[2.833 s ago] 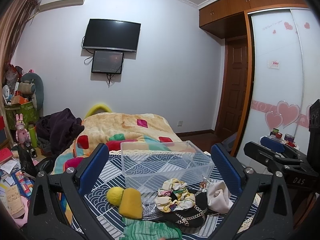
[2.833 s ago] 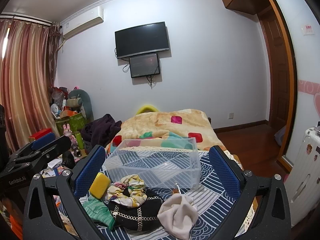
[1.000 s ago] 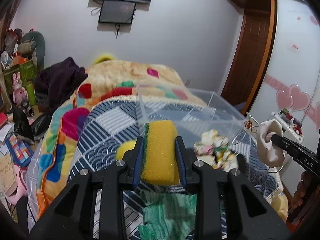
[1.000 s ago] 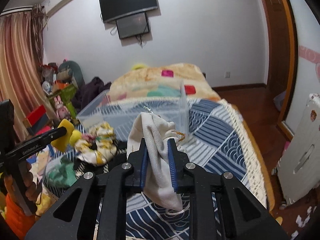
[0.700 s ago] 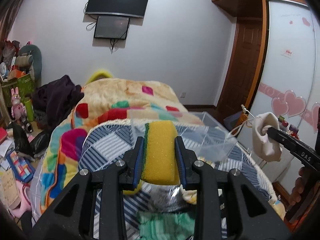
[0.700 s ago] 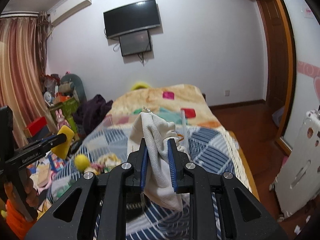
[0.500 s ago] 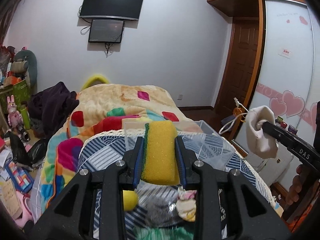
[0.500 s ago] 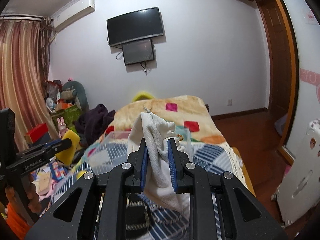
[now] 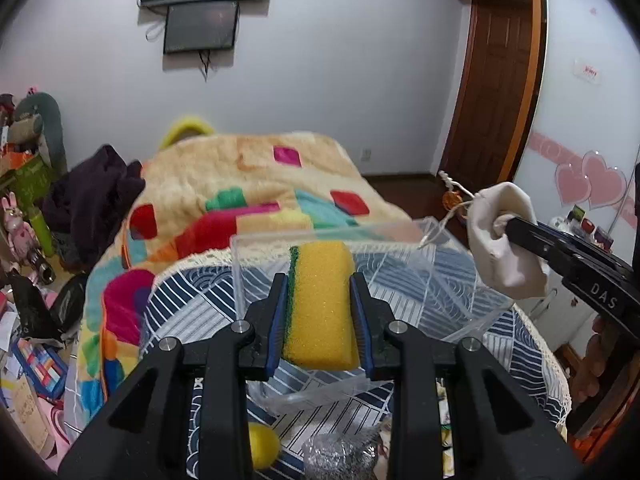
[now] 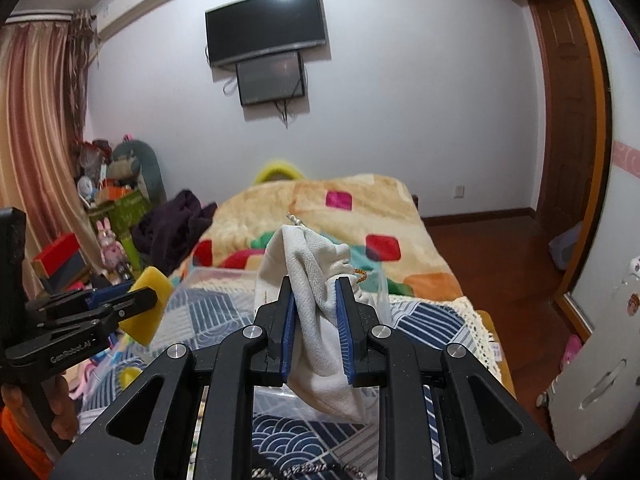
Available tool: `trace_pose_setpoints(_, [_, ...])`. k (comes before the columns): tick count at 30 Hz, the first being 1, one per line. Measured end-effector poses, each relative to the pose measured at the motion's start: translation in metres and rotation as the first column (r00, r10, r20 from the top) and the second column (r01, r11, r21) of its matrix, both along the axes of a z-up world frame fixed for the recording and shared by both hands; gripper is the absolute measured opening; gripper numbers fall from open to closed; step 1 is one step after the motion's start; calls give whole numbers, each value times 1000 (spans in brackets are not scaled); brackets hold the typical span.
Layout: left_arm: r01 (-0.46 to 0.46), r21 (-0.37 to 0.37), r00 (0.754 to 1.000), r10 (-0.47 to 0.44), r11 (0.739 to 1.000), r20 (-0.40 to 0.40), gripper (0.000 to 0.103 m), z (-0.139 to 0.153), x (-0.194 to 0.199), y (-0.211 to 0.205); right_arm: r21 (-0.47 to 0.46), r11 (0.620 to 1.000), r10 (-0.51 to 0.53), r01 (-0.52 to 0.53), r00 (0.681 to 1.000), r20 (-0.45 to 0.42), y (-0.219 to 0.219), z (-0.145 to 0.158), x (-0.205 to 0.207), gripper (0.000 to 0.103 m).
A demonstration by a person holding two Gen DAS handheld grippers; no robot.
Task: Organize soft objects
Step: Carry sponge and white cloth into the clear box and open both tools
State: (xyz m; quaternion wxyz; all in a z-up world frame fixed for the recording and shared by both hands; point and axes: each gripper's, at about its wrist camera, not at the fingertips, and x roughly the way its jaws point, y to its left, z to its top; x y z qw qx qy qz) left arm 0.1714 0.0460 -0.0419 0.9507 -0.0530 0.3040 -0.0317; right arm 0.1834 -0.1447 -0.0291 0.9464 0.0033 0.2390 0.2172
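Note:
My left gripper (image 9: 320,280) is shut on a yellow sponge (image 9: 322,304) with a green scouring edge and holds it over the near side of a clear plastic bin (image 9: 452,280) on the bed. My right gripper (image 10: 316,284) is shut on a cream drawstring pouch (image 10: 316,320) and holds it above the bin (image 10: 224,276). The pouch (image 9: 504,240) shows at the right of the left wrist view. The sponge (image 10: 148,308) shows at the left of the right wrist view. A yellow ball (image 9: 262,446) and a silver scrubber (image 9: 340,456) lie on the patterned cover in front of the bin.
The bin stands on a blue patterned bedspread (image 9: 192,304) with a colourful blanket (image 9: 256,176) behind it. Clutter and toys (image 9: 24,216) fill the floor at the left. A wooden door (image 9: 488,80) and a white wardrobe (image 9: 592,100) stand at the right.
Both grippers closed on their objects and lifted them off the bed. Over the last second both have moved forward, bringing sponge and pouch over the bin.

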Motion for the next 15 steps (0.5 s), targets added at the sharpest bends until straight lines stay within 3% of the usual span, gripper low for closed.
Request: trace_pose_setpoints(15, [50, 140, 989, -29, 989, -148, 30, -42, 48, -28, -64, 994, 73, -88, 975, -211, 13, -42, 32, 18])
